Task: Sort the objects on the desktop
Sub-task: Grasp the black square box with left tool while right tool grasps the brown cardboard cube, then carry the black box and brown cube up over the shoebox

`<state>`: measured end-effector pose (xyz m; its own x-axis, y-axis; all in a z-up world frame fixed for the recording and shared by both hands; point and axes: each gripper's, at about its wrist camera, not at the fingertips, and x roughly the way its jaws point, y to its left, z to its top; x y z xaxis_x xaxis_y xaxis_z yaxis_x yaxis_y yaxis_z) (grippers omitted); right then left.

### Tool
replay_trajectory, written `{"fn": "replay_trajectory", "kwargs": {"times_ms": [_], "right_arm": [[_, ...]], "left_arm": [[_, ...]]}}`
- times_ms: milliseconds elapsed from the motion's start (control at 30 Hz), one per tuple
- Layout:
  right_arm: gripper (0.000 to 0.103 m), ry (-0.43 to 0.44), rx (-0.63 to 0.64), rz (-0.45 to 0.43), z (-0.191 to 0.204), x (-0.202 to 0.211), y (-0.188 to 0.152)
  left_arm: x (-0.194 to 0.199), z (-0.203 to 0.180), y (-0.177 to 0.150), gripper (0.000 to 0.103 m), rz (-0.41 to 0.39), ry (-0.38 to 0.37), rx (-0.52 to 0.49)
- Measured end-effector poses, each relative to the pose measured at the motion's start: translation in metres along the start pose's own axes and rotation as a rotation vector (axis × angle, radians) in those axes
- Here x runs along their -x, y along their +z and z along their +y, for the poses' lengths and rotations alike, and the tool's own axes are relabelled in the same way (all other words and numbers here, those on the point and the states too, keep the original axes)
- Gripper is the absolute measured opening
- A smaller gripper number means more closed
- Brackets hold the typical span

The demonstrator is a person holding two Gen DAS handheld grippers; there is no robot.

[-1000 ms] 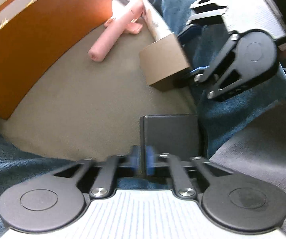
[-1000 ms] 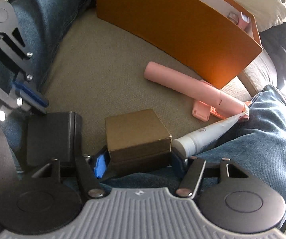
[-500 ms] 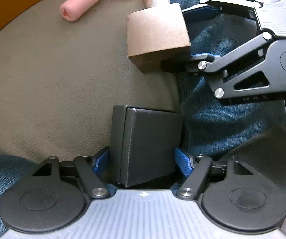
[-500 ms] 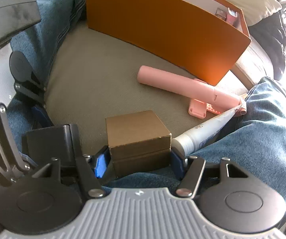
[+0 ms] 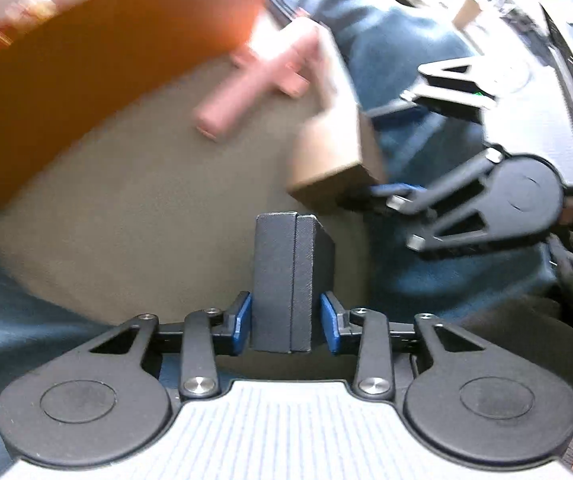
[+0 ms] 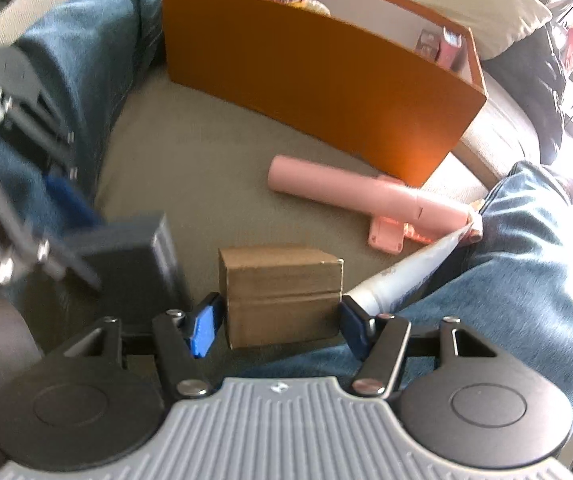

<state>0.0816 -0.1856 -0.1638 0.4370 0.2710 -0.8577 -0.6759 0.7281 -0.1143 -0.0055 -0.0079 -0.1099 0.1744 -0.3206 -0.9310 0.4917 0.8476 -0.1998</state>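
While our left tool (image 5: 285, 322) closes around the black box (image 5: 292, 276), our right tool (image 6: 282, 322) clamps the brown box (image 6: 282, 294). Both boxes face the orange bin (image 6: 318, 80), straight ahead beyond the fingertips.

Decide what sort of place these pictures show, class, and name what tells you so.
Probably a living room or lounge at home, not a desk. The things lie on an olive seat cushion between a person's jeans-clad legs, with a pale pillow behind the orange box.
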Motion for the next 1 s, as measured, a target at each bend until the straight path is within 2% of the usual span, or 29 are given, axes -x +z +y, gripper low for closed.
{"fn": "replay_trajectory", "kwargs": {"times_ms": [67, 167, 300, 367, 433, 467, 633, 667, 700, 800, 867, 900, 933, 967, 1000], "right_arm": [[0.064, 0.005, 0.003, -0.016, 0.0, 0.001, 0.006], [0.064, 0.013, 0.021, -0.032, 0.002, -0.001, 0.017], [0.064, 0.027, 0.045, -0.024, 0.007, -0.012, 0.031], [0.065, 0.027, 0.052, -0.002, 0.009, -0.02, 0.035], [0.063, 0.041, 0.053, 0.002, 0.009, -0.024, 0.036], [0.063, 0.049, 0.05, 0.006, 0.009, -0.025, 0.036], [0.062, 0.045, 0.052, 0.016, 0.007, -0.021, 0.032], [0.057, 0.053, 0.046, 0.018, 0.005, -0.02, 0.031], [0.047, 0.069, 0.037, 0.02, 0.004, -0.02, 0.03], [0.03, 0.103, -0.002, 0.039, 0.0, -0.022, 0.03], [0.03, 0.092, 0.026, 0.04, 0.001, -0.023, 0.033], [0.034, 0.086, 0.051, 0.041, 0.002, -0.022, 0.034], [0.038, 0.076, 0.072, 0.042, 0.003, -0.021, 0.036], [0.05, 0.06, 0.082, 0.045, 0.003, -0.019, 0.038], [0.056, 0.051, 0.071, 0.045, 0.002, -0.016, 0.04]], "left_arm": [[0.003, 0.029, 0.041, 0.041, -0.034, 0.071, 0.0], [0.017, 0.042, 0.044, 0.041, -0.071, 0.168, 0.023], [0.012, 0.055, 0.057, 0.041, -0.082, 0.214, 0.054], [-0.011, 0.056, 0.067, 0.041, -0.064, 0.211, 0.079], [-0.029, 0.059, 0.08, 0.039, -0.053, 0.151, 0.104], [-0.026, 0.059, 0.076, 0.039, -0.045, 0.118, 0.119], [-0.04, 0.054, 0.081, 0.038, -0.057, 0.123, 0.139], [-0.04, 0.054, 0.081, 0.038, -0.065, 0.121, 0.141], [-0.039, 0.054, 0.082, 0.038, -0.074, 0.121, 0.142], [-0.031, 0.051, 0.083, 0.037, -0.086, 0.12, 0.133], [-0.023, 0.05, 0.083, 0.037, -0.085, 0.111, 0.133], [-0.02, 0.051, 0.084, 0.037, -0.081, 0.107, 0.141], [-0.018, 0.053, 0.085, 0.037, -0.078, 0.106, 0.155], [-0.016, 0.055, 0.085, 0.037, -0.079, 0.111, 0.169], [-0.016, 0.056, 0.087, 0.037, -0.083, 0.12, 0.179]]}}
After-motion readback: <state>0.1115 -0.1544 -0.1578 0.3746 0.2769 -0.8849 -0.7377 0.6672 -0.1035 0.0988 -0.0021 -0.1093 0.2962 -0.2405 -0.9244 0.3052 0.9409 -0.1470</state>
